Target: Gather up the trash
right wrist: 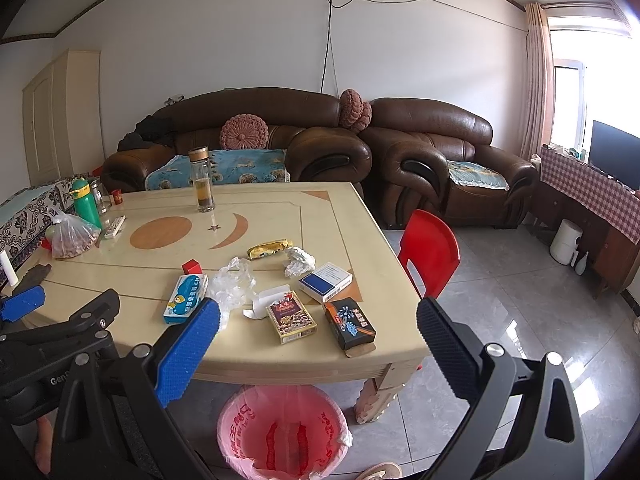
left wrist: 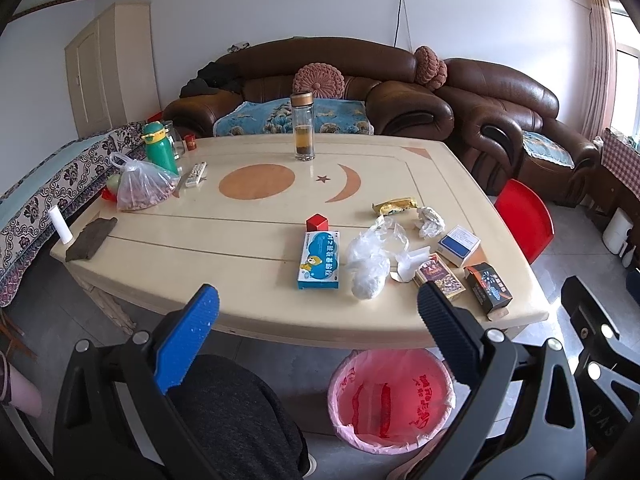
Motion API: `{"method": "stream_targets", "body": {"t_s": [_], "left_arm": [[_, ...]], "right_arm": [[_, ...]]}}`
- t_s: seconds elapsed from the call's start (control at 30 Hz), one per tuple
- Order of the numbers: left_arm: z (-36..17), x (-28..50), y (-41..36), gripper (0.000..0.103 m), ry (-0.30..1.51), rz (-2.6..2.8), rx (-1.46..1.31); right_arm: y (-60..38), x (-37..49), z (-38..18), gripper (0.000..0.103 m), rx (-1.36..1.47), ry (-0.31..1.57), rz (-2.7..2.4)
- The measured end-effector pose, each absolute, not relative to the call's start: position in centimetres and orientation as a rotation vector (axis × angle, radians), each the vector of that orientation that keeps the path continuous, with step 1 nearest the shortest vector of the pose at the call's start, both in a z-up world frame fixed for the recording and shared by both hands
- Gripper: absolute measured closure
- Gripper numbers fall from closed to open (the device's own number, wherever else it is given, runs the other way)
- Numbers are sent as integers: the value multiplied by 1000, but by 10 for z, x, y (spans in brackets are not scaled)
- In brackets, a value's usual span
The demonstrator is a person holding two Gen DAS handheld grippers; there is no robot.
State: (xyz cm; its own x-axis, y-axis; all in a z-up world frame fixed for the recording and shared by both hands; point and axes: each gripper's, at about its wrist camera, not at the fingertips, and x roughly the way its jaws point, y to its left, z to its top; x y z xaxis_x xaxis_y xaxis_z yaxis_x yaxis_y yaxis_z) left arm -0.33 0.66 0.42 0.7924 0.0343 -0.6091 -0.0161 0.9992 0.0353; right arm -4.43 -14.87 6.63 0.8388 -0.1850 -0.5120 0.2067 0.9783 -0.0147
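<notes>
— What are your grippers doing?
— My left gripper (left wrist: 318, 304) and right gripper (right wrist: 318, 316) both gape wide, empty.
— The trash?
— Crumpled plastic (right wrist: 232, 286) and boxes lie on the counter (right wrist: 280, 208) at twelve o'clock; bin (right wrist: 280, 432) at six.

Little can be read. In the right wrist view, white letters "Gen" show on the black frame of the other gripper's body (right wrist: 56, 380), cut off after that. In the left wrist view, raised letters "DAS" stand on a black gripper part (left wrist: 604, 420) at the right edge. The pink bin bag (left wrist: 390, 396) below the bench carries red Chinese characters, too distorted to read. The blue box (left wrist: 319, 260) beside it up on the bench bears white Chinese characters, also unreadable.
</notes>
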Motion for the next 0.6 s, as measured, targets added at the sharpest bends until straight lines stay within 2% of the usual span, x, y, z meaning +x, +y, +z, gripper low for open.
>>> {"method": "stream_targets", "body": {"t_s": [0.6], "left_arm": [[5,-4,7,6,654,32,34]], "right_arm": [[-148,-45,67,6,40,535,-208]]}}
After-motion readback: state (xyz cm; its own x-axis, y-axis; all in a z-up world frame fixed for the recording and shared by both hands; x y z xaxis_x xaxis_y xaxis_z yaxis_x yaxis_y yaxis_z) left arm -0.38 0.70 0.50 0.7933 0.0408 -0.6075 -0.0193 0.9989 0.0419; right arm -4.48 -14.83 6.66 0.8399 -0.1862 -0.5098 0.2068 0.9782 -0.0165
